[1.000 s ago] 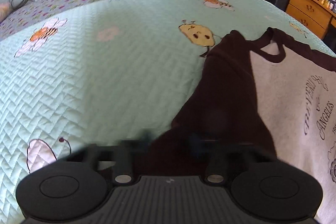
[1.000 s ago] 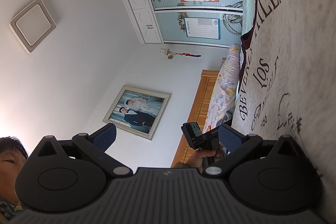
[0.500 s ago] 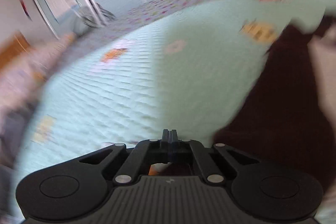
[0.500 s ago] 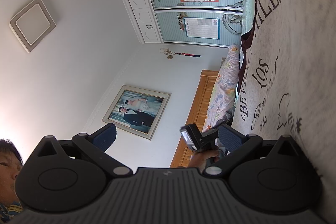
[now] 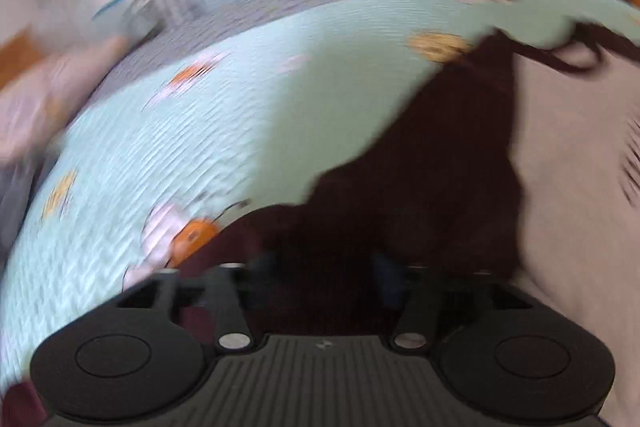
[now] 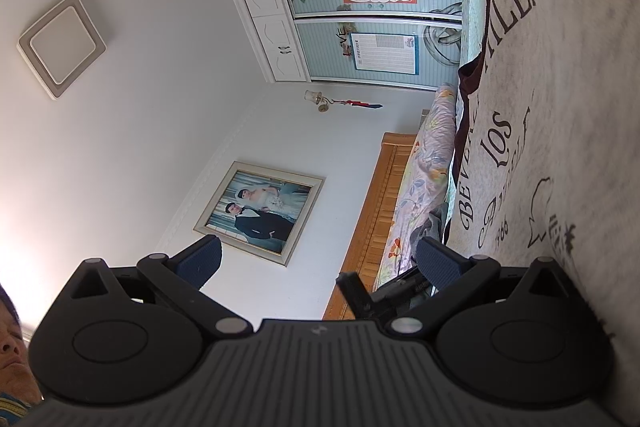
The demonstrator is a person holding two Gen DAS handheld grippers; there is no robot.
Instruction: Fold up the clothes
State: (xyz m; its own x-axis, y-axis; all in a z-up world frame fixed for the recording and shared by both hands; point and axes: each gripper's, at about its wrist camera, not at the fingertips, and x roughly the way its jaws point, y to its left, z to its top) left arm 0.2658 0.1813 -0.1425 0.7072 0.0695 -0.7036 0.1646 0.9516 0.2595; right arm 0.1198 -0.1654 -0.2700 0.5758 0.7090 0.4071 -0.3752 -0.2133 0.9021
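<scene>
A: Left wrist view, blurred: left claw (image 5: 324,267), jaws just opened, hovers over the shirt's maroon sleeve (image 5: 448,155), nothing pinched. Grey shirt body (image 5: 572,187) spreads to its right on the bedspread (image 5: 192,147).

B: Right claw (image 6: 318,259) gapes wide, empty (tilted toward the wall); shirt beside its right finger. No fold visible; probably everything remains.

The shirt (image 5: 560,163) lies on the bedspread (image 5: 192,131), its sleeve (image 5: 432,155) spread to the left of its body. My left gripper (image 5: 324,267) hangs over that sleeve. My right gripper (image 6: 318,259) sits beside the shirt's printed front (image 6: 540,107).
</scene>
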